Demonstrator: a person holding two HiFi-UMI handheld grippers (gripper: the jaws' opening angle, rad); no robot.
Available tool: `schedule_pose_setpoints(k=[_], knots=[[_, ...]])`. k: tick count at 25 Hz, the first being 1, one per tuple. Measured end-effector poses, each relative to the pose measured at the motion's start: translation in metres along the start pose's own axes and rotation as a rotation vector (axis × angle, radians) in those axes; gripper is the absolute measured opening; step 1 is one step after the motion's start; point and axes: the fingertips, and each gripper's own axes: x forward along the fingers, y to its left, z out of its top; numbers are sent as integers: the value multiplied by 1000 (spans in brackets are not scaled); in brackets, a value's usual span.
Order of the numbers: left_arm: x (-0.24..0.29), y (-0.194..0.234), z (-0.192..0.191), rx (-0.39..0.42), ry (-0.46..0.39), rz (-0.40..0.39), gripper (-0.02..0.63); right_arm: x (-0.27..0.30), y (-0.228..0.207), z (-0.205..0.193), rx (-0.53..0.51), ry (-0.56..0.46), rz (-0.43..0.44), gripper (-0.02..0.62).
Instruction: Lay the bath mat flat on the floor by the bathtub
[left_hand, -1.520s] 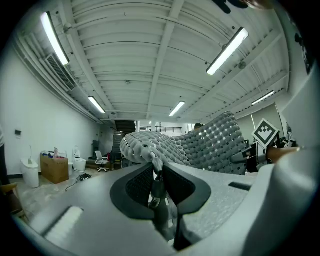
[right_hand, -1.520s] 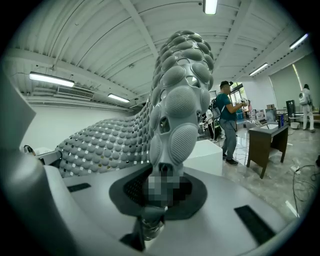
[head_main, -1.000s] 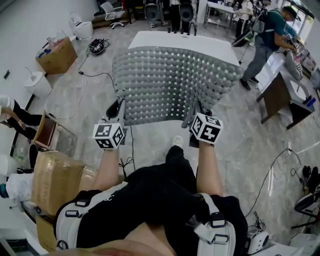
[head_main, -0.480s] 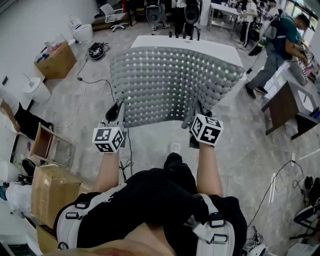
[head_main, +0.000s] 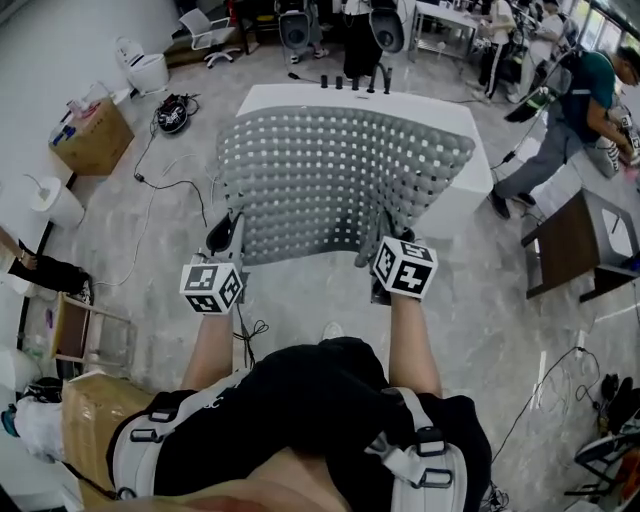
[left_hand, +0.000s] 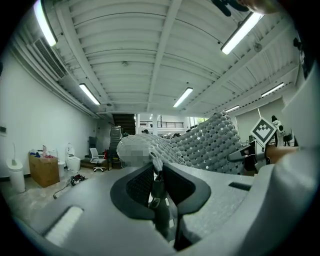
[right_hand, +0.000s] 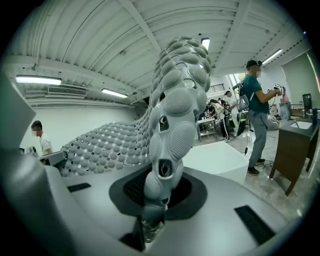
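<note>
A grey pebbled bath mat (head_main: 340, 170) hangs spread in the air between my two grippers, its far part draped over the white bathtub block (head_main: 455, 125). My left gripper (head_main: 226, 236) is shut on the mat's near left corner, and the pinched edge (left_hand: 156, 172) stands upright between its jaws. At the near right corner my right gripper (head_main: 385, 240) is likewise shut, with the mat (right_hand: 172, 115) rising up from its jaws. The tub's white top (right_hand: 220, 155) shows beyond it. The marble floor (head_main: 300, 300) lies below the mat.
Cardboard boxes (head_main: 95, 135) and a white toilet (head_main: 145, 68) stand at the left, with cables (head_main: 170, 110) on the floor. At the right are a brown table (head_main: 575, 240) and a person in a green shirt (head_main: 580, 100). Office chairs and people fill the back.
The person has stepped closer to the tub, so more of its white top shows beyond the mat. Both grippers still hold the mat's near corners as before.
</note>
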Motion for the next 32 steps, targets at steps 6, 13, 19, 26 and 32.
schedule_pose_setpoints(k=[6, 13, 19, 26, 32], knots=[[80, 7, 7, 3, 30, -9, 58, 71, -25, 35, 3, 34, 8, 44], [126, 23, -24, -23, 112, -21, 58, 114, -44, 22, 36, 96, -15, 44], [155, 34, -50, -45, 189, -47, 58, 143, -51, 4, 89, 167, -36, 44], [184, 42, -85, -91, 290, -71, 58, 169, -60, -24, 124, 268, -53, 44], [192, 38, -132, -114, 401, -97, 58, 174, -77, -72, 157, 387, -95, 44]])
